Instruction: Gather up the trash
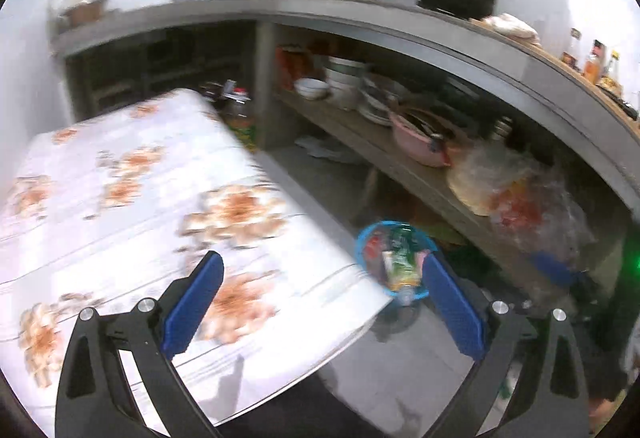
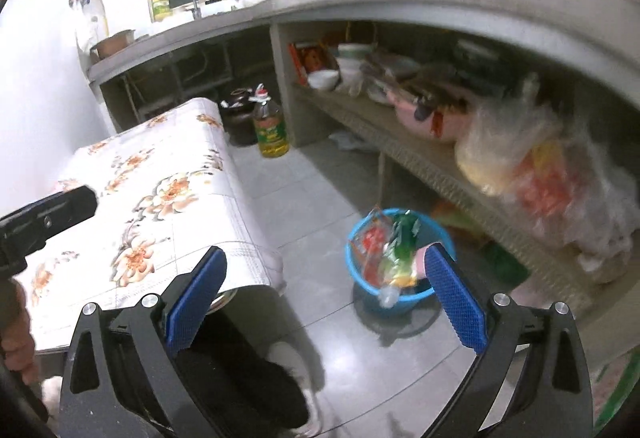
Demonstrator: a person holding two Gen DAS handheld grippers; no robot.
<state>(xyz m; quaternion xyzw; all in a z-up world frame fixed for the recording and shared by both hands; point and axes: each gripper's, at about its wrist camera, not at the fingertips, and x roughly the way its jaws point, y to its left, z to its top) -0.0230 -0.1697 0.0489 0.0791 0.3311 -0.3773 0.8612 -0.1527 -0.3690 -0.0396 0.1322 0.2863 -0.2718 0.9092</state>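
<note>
Both the left gripper [image 1: 322, 302] and right gripper [image 2: 326, 298] are spread wide, gripping nothing. The blue bin [image 2: 366, 288] stuffed with wrappers sits on the floor beside the floral table [image 2: 132, 206]. Only the right view shows the oil bottle [image 2: 271, 126] clearly (left's blurry), plus the other hand [image 2: 16, 342].

open floor [image 2: 360, 354] between table [image 2: 168, 174] and shelf [image 2: 440, 174]; bucket [image 2: 400, 302] there.

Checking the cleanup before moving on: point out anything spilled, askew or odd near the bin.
The blue bin on the floor is overfull: wrappers and a clear bottle stick out above and over its rim. A crumpled white scrap lies on the floor under the shelf. Both grippers are open and hold nothing.
</note>
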